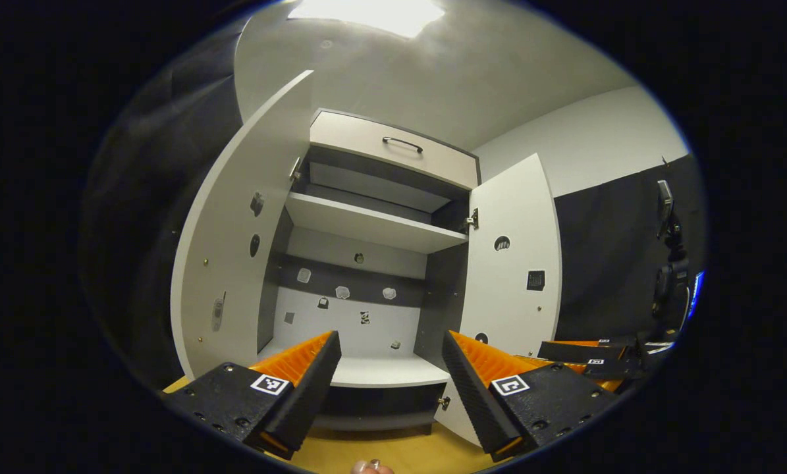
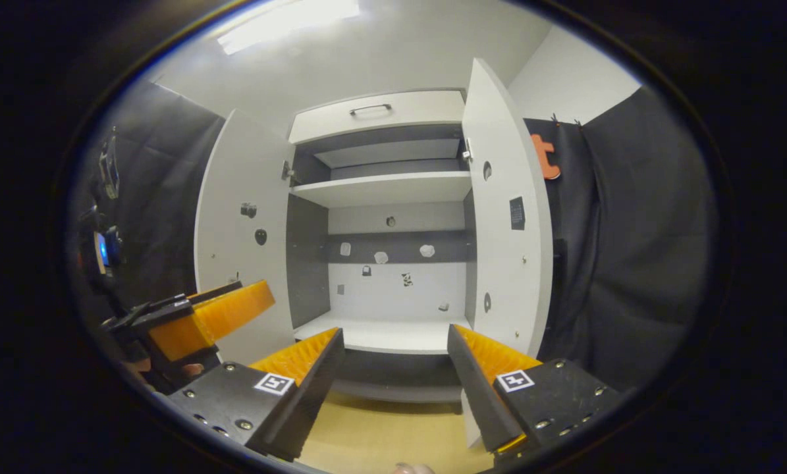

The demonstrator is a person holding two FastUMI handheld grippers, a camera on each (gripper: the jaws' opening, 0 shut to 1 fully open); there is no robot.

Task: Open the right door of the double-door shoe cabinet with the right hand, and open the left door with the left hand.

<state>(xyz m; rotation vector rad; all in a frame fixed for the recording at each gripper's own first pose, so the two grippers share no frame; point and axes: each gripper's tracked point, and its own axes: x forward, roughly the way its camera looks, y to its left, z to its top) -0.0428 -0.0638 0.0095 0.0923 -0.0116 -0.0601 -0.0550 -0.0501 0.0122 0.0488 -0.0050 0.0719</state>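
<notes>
The booth is hung with black cloth (image 2: 630, 230) under a white ceiling with a bright light panel (image 1: 367, 13), and the floor (image 2: 380, 428) is pale yellowish wood.

Nearest, in the left gripper view, the left gripper (image 1: 390, 368) is held in front of the cabinet with its jaws wide apart and nothing between them. To its right, low in that same view, the right gripper (image 1: 591, 359) pokes in from the side. In the right gripper view the right gripper's own jaws are likewise spread apart and hold nothing, and the left gripper (image 2: 202, 316) shows off to the left with a hand (image 2: 192, 370) just under it; I cannot tell from there how its jaws stand.

Beyond both grippers stands the shoe cabinet (image 1: 380, 375), straight ahead and close. Both doors are swung fully open: the left door (image 1: 235, 263) leans out to the left and the right door (image 1: 515, 263) to the right, their inner faces white and dotted with small holes and screws. A dark square patch sits on the inside of the right door. Neither gripper touches either door.

Inside, a white shelf (image 1: 373, 227) runs across the upper part, with the white bottom board below. The back panel (image 2: 393, 276) is white with a dark band across it, carrying several small scraps or stickers too small to make out. Above the opening is a drawer (image 1: 393, 148) with a dark bar handle (image 1: 403, 143).

At the far side, dark equipment on a stand (image 1: 670, 263) rises against the cloth.
</notes>
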